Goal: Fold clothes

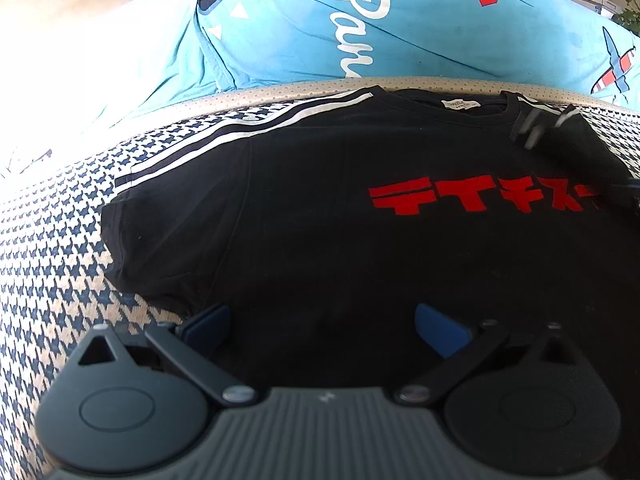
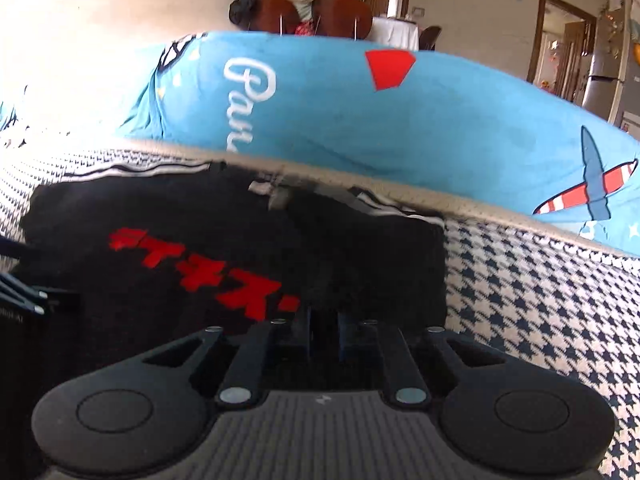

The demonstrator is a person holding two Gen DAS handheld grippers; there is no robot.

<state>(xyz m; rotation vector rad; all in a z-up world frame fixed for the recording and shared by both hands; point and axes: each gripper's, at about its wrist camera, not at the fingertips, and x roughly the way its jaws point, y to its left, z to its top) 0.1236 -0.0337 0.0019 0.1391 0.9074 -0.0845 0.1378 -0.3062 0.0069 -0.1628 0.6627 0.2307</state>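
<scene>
A black T-shirt (image 1: 320,208) with red lettering and white shoulder stripes lies flat, front up, on a houndstooth surface (image 1: 60,240). My left gripper (image 1: 322,330) is open over the shirt's lower body, blue pads apart. My right gripper (image 2: 323,338) is shut on a fold of the black T-shirt (image 2: 200,248), near its right side, and the cloth is bunched ahead of it. The right gripper also shows, blurred, at the right edge of the left wrist view (image 1: 560,128).
A large blue cushion (image 1: 400,32) with white script, a red patch and a plane print lies just behind the shirt, along the beige edge (image 2: 500,208). Brown chairs (image 2: 320,12) and doorways stand in the room beyond. Houndstooth fabric (image 2: 540,300) extends right of the shirt.
</scene>
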